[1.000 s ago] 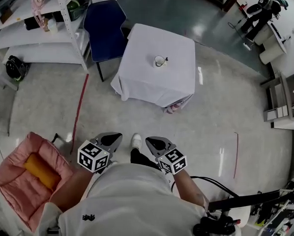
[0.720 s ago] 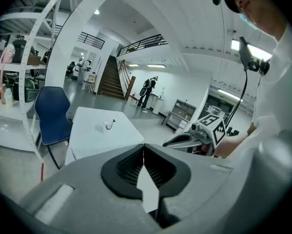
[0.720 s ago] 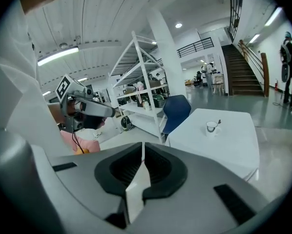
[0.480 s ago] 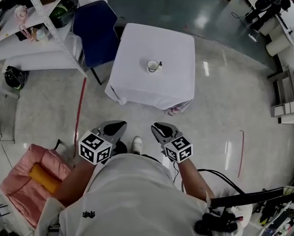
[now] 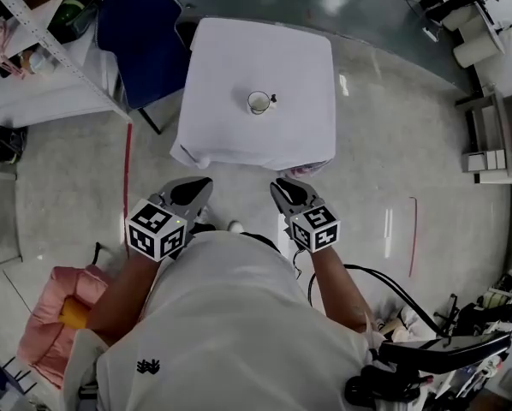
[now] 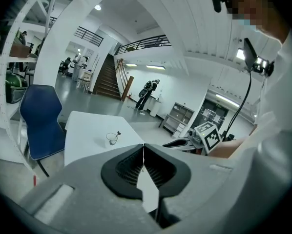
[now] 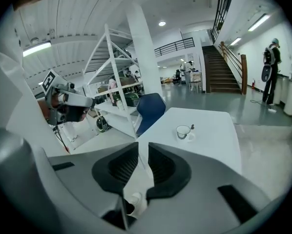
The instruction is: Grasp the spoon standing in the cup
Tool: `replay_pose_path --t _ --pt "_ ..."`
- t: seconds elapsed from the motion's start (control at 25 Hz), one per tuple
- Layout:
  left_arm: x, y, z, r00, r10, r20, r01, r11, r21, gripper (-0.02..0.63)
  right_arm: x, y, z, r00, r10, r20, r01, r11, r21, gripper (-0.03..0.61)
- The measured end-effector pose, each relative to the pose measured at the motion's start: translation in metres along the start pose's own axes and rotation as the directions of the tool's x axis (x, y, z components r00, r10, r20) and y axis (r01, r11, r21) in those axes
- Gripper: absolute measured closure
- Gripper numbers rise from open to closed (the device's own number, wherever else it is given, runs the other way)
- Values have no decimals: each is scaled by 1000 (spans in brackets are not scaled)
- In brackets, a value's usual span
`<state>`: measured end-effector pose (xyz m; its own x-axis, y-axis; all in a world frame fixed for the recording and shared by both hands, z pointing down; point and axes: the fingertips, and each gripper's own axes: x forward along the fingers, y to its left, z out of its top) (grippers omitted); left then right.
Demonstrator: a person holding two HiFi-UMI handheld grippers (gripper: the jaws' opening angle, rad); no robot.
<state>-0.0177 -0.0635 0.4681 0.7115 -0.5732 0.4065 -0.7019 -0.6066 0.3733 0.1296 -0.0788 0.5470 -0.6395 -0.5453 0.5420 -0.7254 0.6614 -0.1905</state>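
Observation:
A white cup [image 5: 258,102] stands in the middle of a small table under a white cloth [image 5: 230,135], with a dark spoon [image 5: 272,101] upright in it. Both grippers hang over the floor, short of the table's near edge. My left gripper [image 5: 196,188] is shut with nothing in it; its tips meet in the left gripper view [image 6: 143,147], and the cup [image 6: 112,139] is far ahead. My right gripper [image 5: 282,188] has its jaws opening, a narrow gap [image 7: 142,150] with nothing between them. The cup [image 7: 184,131] and spoon [image 7: 191,127] are well beyond it.
A blue chair [image 5: 136,32] stands at the table's left. A white shelving rack [image 5: 42,58] fills the far left. A pink cushioned box [image 5: 55,324] lies on the floor behind on the left. Cabinets [image 5: 496,135] line the right wall. My shoe [image 5: 235,226] shows between the grippers.
The person has walked toward the table, which now looms larger and nearer. Both grippers have come forward with it. The pink box has dropped behind.

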Motion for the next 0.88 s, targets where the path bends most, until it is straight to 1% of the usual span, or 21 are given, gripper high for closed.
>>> replay_pose_path --t 0.12,0.2,0.32,0.44,0.56,0.72,0.88 --pt "1 18 14 999 -31 -5 31 999 29 601 22 -23 11 998 -61 5 60 998 31 503" --pt "2 34 18 999 -31 -14 31 999 43 601 39 -41 17 996 -90 20 88 994 71 499" --pt "7 58 22 1000 3 -17 -2 1000 18 601 66 -74 23 993 -116 26 112 985 129 483" --pt "17 70 28 999 43 -15 -43 999 -3 601 89 -112 22 992 -126 10 122 975 183 472" --pt "34 81 42 995 103 -5 -103 994 -31 600 117 -152 25 994 -111 -6 110 968 227 453" --pt "60 85 60 988 156 1 -155 987 -50 600 154 -200 27 997 -70 -22 73 954 291 425" --pt "88 88 77 973 232 3 -231 969 -87 600 187 -235 28 999 -4 -49 21 943 331 419"
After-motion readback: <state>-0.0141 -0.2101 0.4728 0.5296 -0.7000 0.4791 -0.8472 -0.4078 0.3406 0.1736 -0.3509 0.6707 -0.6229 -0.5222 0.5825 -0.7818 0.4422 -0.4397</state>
